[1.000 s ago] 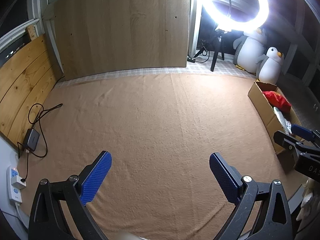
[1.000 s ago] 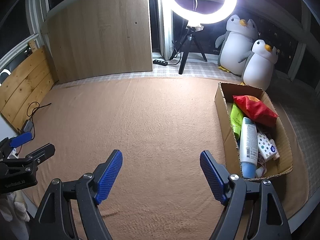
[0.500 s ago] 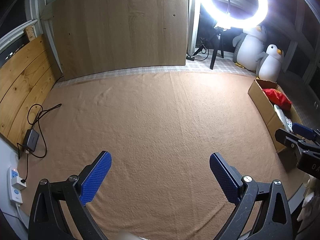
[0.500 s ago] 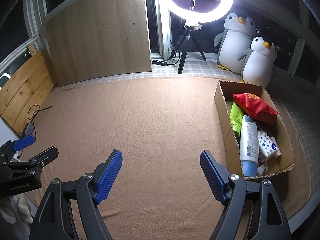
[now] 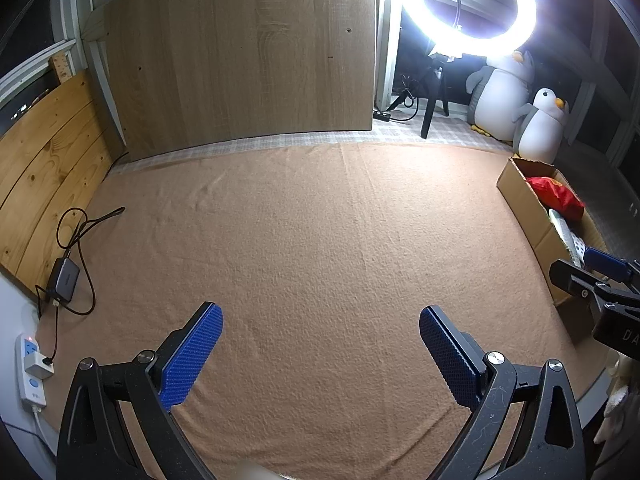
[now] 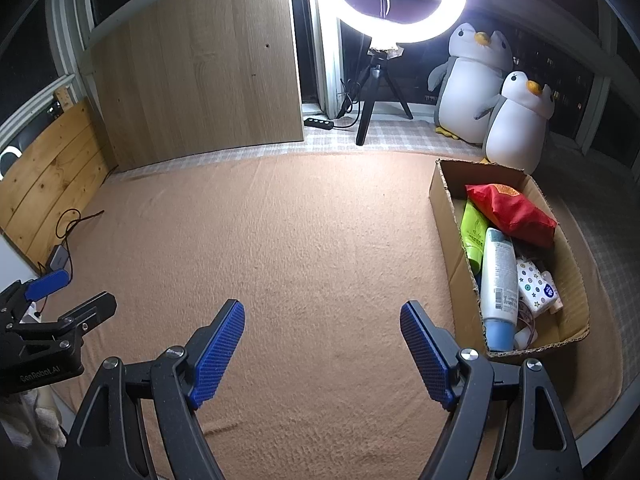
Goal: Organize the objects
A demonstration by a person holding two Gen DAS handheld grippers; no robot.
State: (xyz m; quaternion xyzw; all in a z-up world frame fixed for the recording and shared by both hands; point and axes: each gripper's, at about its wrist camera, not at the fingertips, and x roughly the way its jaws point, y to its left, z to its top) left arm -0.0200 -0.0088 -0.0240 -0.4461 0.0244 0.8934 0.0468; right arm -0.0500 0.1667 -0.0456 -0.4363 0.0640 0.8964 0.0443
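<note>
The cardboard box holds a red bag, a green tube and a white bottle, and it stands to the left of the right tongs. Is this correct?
Not quite. In the right wrist view the cardboard box stands to the right of the right tongs. The red bag, green tube and white bottle are indeed inside it.

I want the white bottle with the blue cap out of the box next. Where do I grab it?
Take the white bottle across its mid body from above with the right hand-held gripper. It lies flat on top, lengthwise in the cardboard box, cap toward you. The green tube crowds its left side, so clearance there looks tight.
</note>
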